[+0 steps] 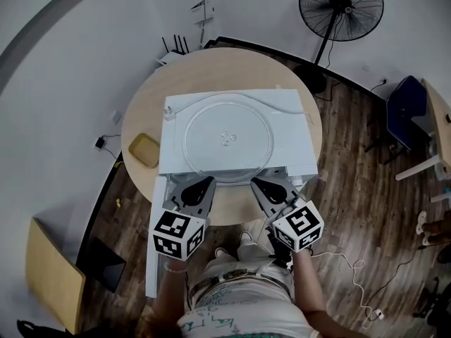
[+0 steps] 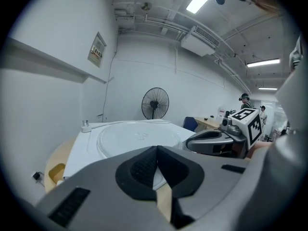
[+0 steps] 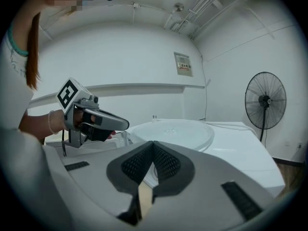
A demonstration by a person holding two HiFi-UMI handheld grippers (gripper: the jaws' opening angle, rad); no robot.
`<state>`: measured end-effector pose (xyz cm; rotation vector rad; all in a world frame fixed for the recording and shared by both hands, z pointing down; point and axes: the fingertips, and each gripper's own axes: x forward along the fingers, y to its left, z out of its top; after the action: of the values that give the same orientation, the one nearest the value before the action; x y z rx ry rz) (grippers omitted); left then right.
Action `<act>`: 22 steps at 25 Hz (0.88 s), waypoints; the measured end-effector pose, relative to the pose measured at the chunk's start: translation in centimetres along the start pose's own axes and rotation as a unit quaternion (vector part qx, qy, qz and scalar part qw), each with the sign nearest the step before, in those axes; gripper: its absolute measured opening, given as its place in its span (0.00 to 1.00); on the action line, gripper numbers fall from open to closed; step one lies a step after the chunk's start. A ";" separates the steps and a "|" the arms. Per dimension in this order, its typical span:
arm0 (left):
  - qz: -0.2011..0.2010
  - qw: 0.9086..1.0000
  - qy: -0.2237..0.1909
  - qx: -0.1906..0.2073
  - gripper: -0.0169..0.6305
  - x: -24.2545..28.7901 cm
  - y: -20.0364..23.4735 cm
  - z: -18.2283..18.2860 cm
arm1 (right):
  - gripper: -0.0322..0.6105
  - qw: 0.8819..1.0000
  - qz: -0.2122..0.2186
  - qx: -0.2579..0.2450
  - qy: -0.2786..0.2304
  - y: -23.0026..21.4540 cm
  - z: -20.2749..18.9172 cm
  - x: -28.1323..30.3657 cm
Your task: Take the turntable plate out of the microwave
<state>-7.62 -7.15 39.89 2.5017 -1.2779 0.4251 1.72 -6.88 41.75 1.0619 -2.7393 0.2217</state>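
Plate [image 1: 227, 138] atop microwave [image 1: 292, 153], ahead of closed jaws

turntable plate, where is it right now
In the head view the turntable plate lies flat on top of the white microwave, just beyond the left gripper and right gripper.

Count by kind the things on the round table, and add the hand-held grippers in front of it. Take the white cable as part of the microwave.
microwave: 1
glass turntable plate, lying on top of the microwave: 1
yellow tray: 1
left hand-held gripper and right hand-held gripper: 2
Total: 5
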 end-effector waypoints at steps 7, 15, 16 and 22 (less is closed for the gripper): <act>-0.015 0.999 0.050 -0.015 0.05 1.1 -1.4 -3.6 | 0.04 0.999 0.039 -0.007 0.035 1.6 -2.0 1.6; -0.021 0.997 0.061 -0.033 0.05 2.9 -1.0 -4.3 | 0.04 0.998 0.052 0.004 0.033 1.3 -2.4 2.5; -0.020 0.997 0.061 -0.031 0.05 3.0 -0.8 -4.1 | 0.04 0.998 0.051 0.005 0.032 1.0 -2.2 2.7; -0.018 0.998 0.057 -0.032 0.05 4.2 0.2 -3.1 | 0.04 0.999 0.046 0.011 0.023 -0.3 -1.3 3.9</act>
<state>-5.80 -9.14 44.43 2.4065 -1.1832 0.5032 -0.72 -9.41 44.00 0.9246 -2.7529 0.2857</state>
